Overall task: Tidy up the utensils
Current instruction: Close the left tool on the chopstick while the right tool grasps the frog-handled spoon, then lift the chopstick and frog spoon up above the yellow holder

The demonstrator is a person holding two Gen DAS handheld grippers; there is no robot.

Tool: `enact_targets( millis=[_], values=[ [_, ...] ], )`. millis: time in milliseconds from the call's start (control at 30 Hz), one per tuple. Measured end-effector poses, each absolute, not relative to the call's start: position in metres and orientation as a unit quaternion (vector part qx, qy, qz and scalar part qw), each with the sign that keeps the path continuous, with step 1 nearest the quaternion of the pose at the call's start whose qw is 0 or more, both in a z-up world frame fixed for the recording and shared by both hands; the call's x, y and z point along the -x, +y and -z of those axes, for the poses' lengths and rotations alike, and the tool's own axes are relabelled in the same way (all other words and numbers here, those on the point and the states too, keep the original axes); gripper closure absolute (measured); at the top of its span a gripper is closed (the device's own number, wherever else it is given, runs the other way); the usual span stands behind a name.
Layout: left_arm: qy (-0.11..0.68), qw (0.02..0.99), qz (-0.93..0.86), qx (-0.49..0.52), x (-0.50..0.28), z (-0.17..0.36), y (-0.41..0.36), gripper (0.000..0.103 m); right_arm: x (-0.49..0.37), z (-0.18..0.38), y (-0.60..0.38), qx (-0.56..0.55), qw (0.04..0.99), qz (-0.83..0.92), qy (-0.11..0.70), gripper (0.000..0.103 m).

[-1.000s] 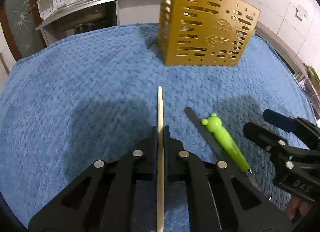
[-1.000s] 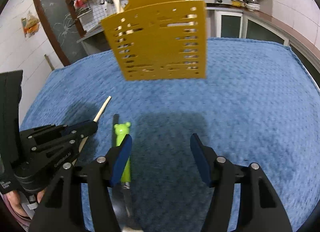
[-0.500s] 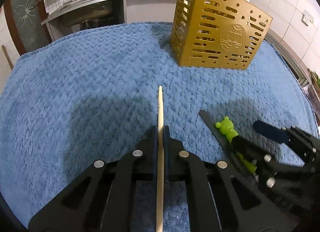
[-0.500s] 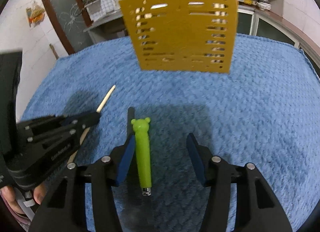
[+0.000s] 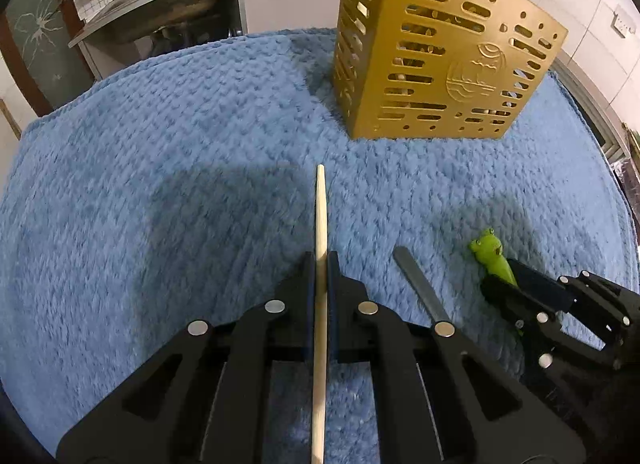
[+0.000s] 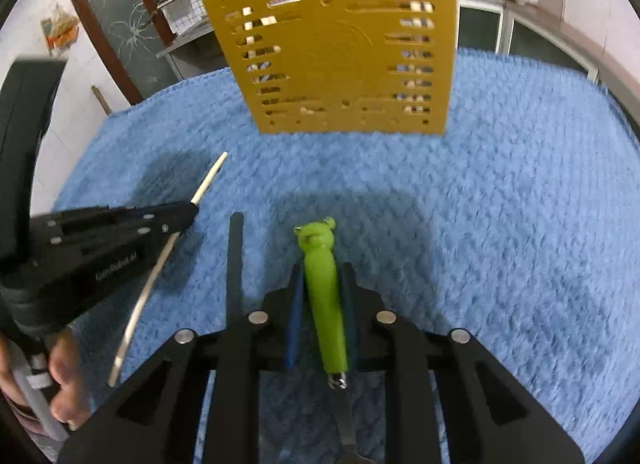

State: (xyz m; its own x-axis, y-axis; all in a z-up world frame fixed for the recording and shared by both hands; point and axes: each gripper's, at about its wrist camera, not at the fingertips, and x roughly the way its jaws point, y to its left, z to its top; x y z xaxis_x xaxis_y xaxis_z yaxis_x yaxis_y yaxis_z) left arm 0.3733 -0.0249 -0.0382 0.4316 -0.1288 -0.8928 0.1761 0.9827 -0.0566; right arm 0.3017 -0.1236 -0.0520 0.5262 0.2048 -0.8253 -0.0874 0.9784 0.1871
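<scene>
Right wrist view — right gripper [image 6: 320, 288] jaws just closed onto green-handled utensil [image 6: 324, 296].

The mat [image 5: 168, 168] is blue with a knobbly woven texture. At twelve o'clock, the basket [image 6: 340, 48] is mustard gold, pierced with slots and dots. The frog-headed handle [image 6: 324, 292] is bright green; the chopstick [image 5: 321, 264] pale wood; the flat strip [image 5: 420, 288] dark grey.

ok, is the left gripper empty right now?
No. The left gripper is shut on a wooden chopstick, which runs straight out between its closed jaws above the blue towel.
</scene>
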Motion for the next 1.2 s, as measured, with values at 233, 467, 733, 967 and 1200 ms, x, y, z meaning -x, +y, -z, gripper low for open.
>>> enact_targets(
  millis=[233,467,733,967,1200],
  values=[
    [0.531,0.842,0.089,-0.03,-0.39,0.036,-0.035,0.098,-0.311,0.044,-0.145,-0.078,0.867,-0.076,0.487,0.087],
    [0.476,0.873,0.109,0.003,-0.376,-0.007,-0.03,0.098,-0.306,0.004,-0.173,-0.102,0.886,-0.077,0.446,0.087],
    [0.325,0.931,0.155,0.059,-0.351,-0.081,-0.009,0.098,-0.291,-0.06,-0.194,-0.112,0.934,-0.071,0.331,0.087],
    [0.24,0.955,0.163,0.065,-0.346,-0.118,-0.015,0.098,-0.287,-0.108,-0.204,-0.116,0.96,-0.073,0.245,0.087],
    [0.177,0.967,0.168,0.068,-0.37,-0.136,-0.029,0.098,-0.3,-0.157,-0.205,-0.097,0.975,-0.069,0.186,0.087]
  ],
)
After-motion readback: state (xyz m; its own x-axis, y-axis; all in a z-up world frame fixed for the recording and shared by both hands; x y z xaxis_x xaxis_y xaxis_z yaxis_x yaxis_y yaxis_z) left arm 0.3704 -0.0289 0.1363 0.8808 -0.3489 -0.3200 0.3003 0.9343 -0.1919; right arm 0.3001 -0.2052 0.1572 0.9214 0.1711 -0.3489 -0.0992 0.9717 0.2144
